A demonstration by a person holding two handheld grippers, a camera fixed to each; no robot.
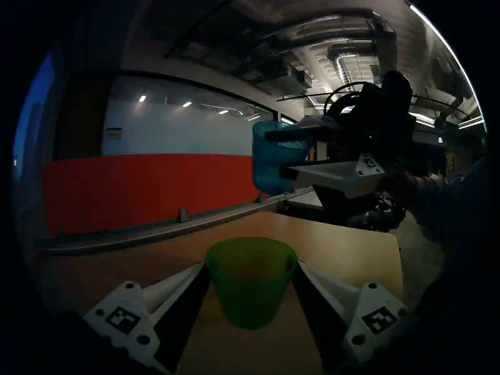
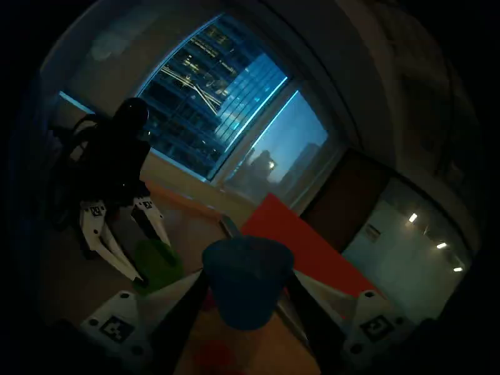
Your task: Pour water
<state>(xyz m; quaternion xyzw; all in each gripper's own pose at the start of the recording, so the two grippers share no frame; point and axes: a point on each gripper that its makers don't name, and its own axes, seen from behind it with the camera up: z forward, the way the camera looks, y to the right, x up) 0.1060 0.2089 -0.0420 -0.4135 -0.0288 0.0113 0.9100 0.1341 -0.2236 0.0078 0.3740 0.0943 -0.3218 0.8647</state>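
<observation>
Now the left tongs (image 1: 251, 270) are gripping a green cup (image 1: 251, 297) near the tabletop (image 1: 340, 244), while the right tongs (image 2: 247, 281) are holding a blue cup (image 2: 247, 300) higher; I cannot tell their contents.

Below me lies a wooden table (image 1: 350, 240). Past its far edge I see a red wall panel (image 1: 144, 187), and a window (image 2: 212, 106) shows towers (image 2: 187, 81) at dusk.
</observation>
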